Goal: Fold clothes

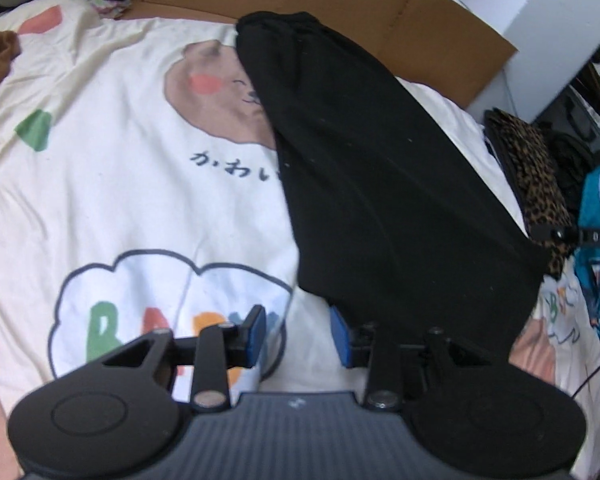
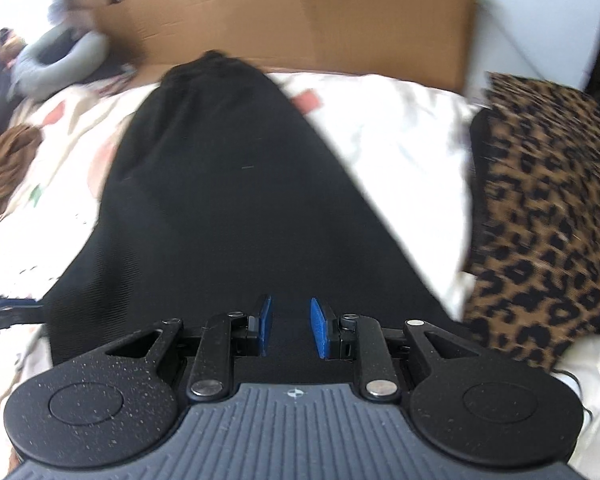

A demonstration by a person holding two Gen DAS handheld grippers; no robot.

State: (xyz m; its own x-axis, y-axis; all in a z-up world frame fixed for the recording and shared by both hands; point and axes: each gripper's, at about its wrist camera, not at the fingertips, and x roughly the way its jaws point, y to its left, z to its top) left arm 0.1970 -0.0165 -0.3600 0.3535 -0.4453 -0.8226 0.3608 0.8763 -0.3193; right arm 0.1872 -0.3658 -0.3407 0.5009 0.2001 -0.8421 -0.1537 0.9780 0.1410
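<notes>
Midway through a fold, a black garment (image 1: 380, 160) lies lengthwise on the printed bedsheet (image 1: 100, 180), running toward twelve o'clock. The left gripper (image 1: 298, 332) hangs partly open and empty at its near edge; the right gripper (image 2: 290, 328), partly open, hovers over the cloth, gripping nothing visible. Best practice: pinch both near corners evenly.

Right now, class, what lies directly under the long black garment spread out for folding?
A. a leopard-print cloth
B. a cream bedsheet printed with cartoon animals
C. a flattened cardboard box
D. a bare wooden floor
B: the black garment rests on the cream cartoon-print bedsheet, while the leopard-print cloth lies off to its side and the cardboard stands behind.
</notes>
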